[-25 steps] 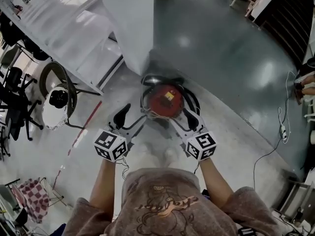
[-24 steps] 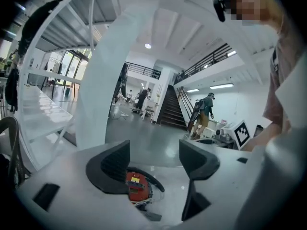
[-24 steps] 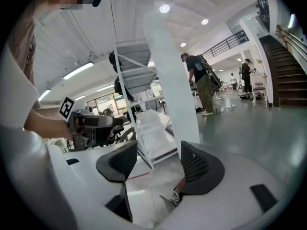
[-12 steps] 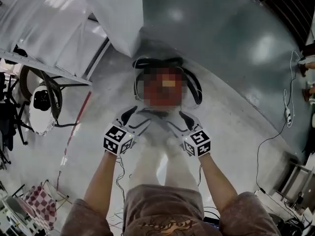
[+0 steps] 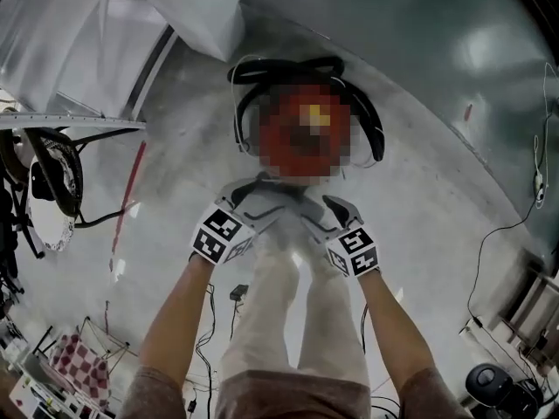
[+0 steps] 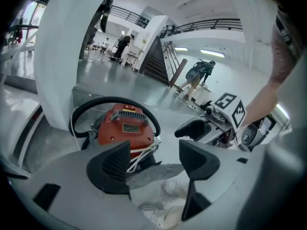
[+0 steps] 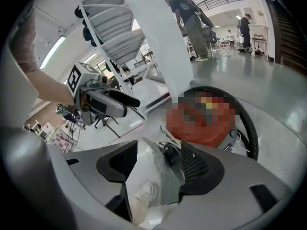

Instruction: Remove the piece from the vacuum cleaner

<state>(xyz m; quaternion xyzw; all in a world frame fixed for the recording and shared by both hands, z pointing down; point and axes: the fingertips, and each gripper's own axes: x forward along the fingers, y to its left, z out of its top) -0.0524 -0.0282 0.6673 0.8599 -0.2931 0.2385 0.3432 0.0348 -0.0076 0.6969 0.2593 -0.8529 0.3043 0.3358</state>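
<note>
Grey concrete floor (image 5: 437, 173), glossy toward the far side.
A red vacuum (image 6: 125, 128) stands on it, ringed by its black hose (image 5: 288, 63). A white pillar (image 5: 205, 11) rises just behind, and a person's white shoes (image 6: 172, 187) stand near the vacuum.

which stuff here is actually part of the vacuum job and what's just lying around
Job: vacuum cleaner, hose, grey piece by the jaws, left hand-held gripper, right hand-held gripper.

Lying about: fan, checked cloth, floor cable.
</note>
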